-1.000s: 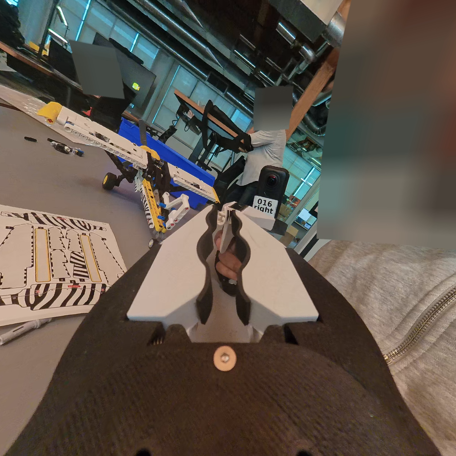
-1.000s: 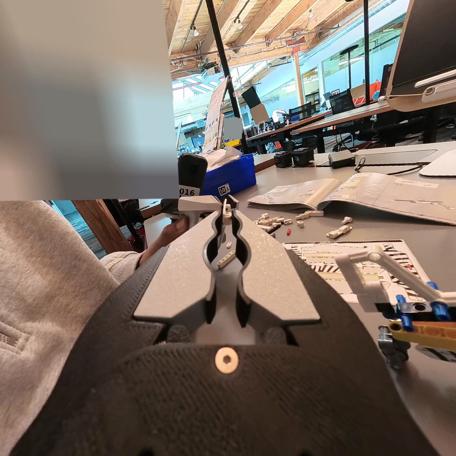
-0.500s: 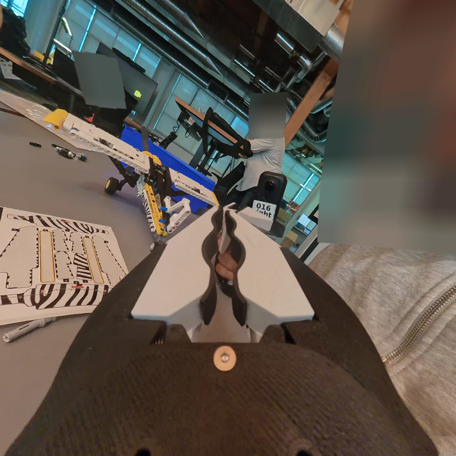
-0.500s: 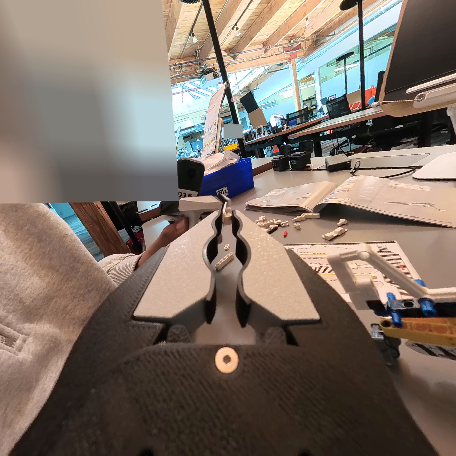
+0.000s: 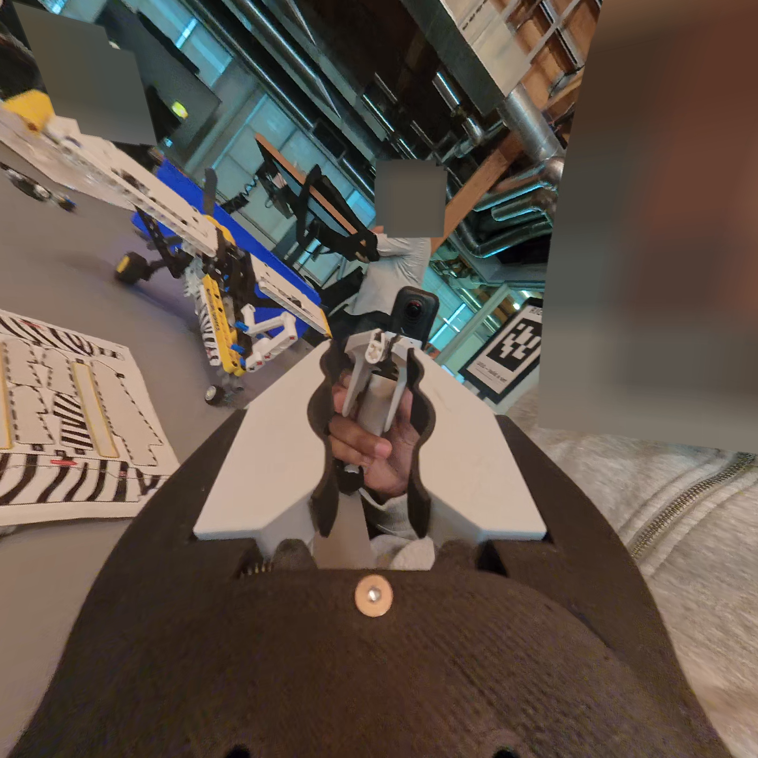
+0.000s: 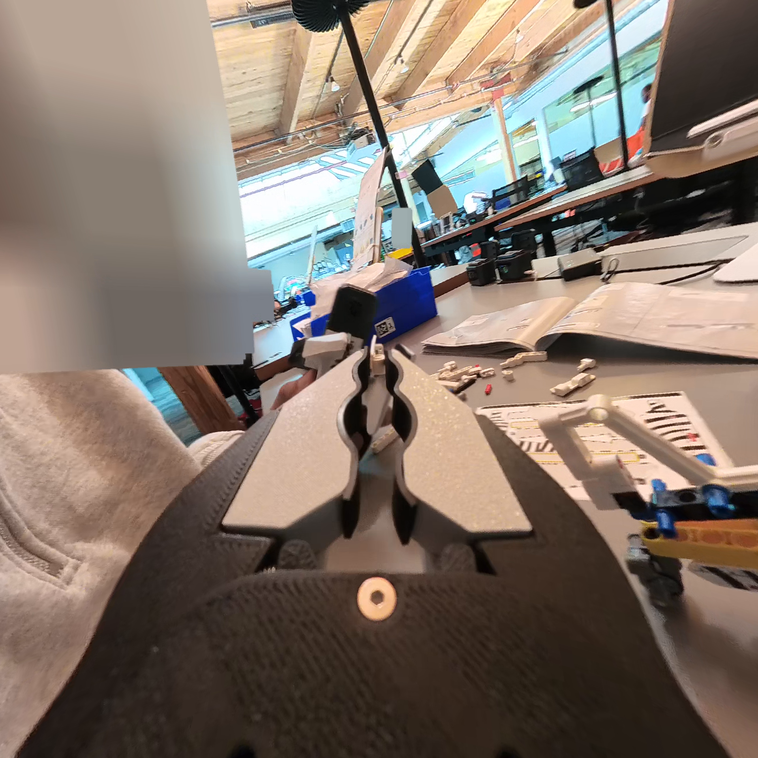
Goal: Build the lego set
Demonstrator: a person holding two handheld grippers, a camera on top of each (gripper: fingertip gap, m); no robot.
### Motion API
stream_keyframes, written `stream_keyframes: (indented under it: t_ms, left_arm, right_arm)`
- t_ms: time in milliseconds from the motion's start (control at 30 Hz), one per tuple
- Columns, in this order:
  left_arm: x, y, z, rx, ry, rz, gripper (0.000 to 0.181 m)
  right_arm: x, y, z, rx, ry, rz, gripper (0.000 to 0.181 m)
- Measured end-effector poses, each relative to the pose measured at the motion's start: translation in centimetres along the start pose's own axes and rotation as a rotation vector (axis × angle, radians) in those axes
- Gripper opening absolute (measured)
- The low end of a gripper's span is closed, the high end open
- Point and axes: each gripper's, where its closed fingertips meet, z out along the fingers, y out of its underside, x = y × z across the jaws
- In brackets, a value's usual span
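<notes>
Left gripper [image 5: 371, 348] now spread wide (clamped earlier); right gripper [image 6: 377, 357] apparently pinching small white piece [image 6: 376, 356].

left gripper [image 5: 371, 352] | fingers now spread | white piece [image 5: 375, 352] released

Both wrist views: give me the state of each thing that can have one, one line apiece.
Left hand-held gripper: open, holding nothing.
Right hand-held gripper: shut on the small white lego piece.
Small white lego piece: clamped at that gripper's fingertips.
Yellow-and-white lego plane model: partly built, standing on its wheels.
White paper instruction booklet: lying open.
Blue plastic bin: upright, uncovered.
</notes>
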Motion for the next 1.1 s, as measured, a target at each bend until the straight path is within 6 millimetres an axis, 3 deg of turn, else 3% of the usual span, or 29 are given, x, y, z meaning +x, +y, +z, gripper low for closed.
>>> stream_keyframes:
  t_ms: [267,433,700,900,1100]
  left_arm:
    - [0.5,0.4,0.1,-0.026,0.031,0.002,0.007]
    - [0.4,0.3,0.0,-0.021,0.018,0.009,0.006]
    - [0.3,0.0,-0.2,-0.002,0.006,0.013,0.005]
    - [0.4,0.1,-0.1,-0.009,0.002,0.036,0.005]
    - [0.1,-0.5,-0.5,0.029,-0.003,0.012,0.005]
  right_arm:
    - [-0.3,0.4,0.3,-0.025,-0.043,0.043,0.005]
    - [-0.1,0.3,0.3,-0.020,-0.022,0.041,0.006]
    - [0.1,0.6,0.7,-0.027,-0.006,0.074,0.027]
    - [0.1,0.8,0.7,-0.041,0.001,0.067,0.010]
    - [0.6,0.5,0.3,-0.032,0.021,0.054,0.006]
